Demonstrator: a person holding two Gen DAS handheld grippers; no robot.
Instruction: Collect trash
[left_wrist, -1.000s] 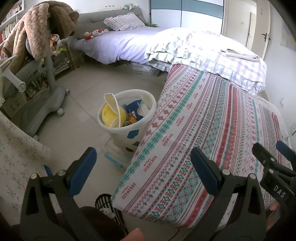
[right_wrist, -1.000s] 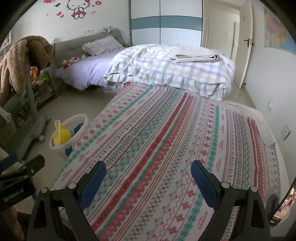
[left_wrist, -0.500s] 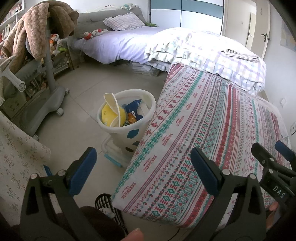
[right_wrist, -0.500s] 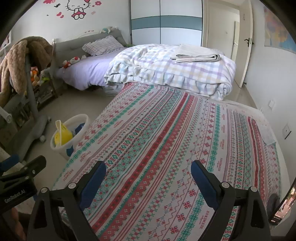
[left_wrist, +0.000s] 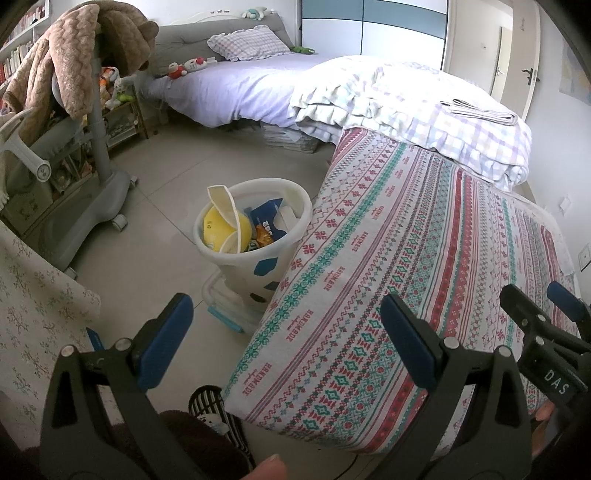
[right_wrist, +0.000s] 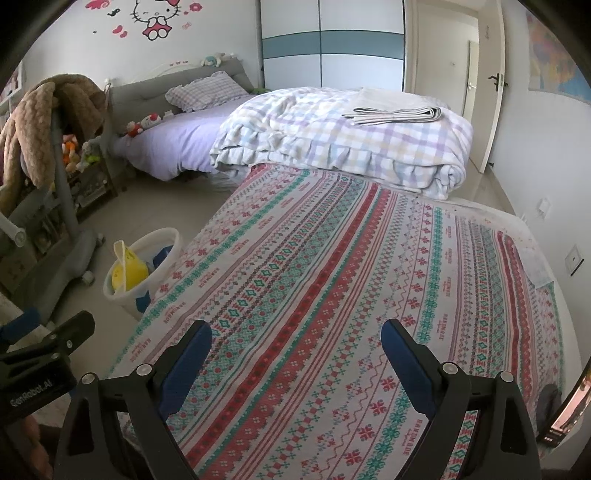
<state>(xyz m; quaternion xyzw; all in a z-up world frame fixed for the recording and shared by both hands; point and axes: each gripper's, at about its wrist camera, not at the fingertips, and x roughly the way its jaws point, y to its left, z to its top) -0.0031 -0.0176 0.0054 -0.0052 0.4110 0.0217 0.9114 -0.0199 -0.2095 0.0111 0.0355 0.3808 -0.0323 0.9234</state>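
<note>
A white trash bin (left_wrist: 295, 192) stands on the floor beside the patterned table. It holds a yellow bag (left_wrist: 218, 229), a blue wrapper (left_wrist: 267, 216) and other trash. The bin also shows in the right wrist view (right_wrist: 168, 238). My left gripper (left_wrist: 284, 332) is open and empty, held over the table's near left corner, well short of the bin. My right gripper (right_wrist: 295, 350) is open and empty above the patterned tablecloth (right_wrist: 332, 295). No loose trash shows on the cloth.
A bed (left_wrist: 229, 92) with a folded checked quilt (right_wrist: 351, 147) lies beyond the table. A grey wheeled stand (left_wrist: 85, 199) draped with a brown blanket stands on the left. A floral cloth (left_wrist: 33, 314) hangs at near left. A door (right_wrist: 487, 92) is at far right.
Both grippers have barely moved; the right one has drifted slightly. Nothing was picked up or let go.
</note>
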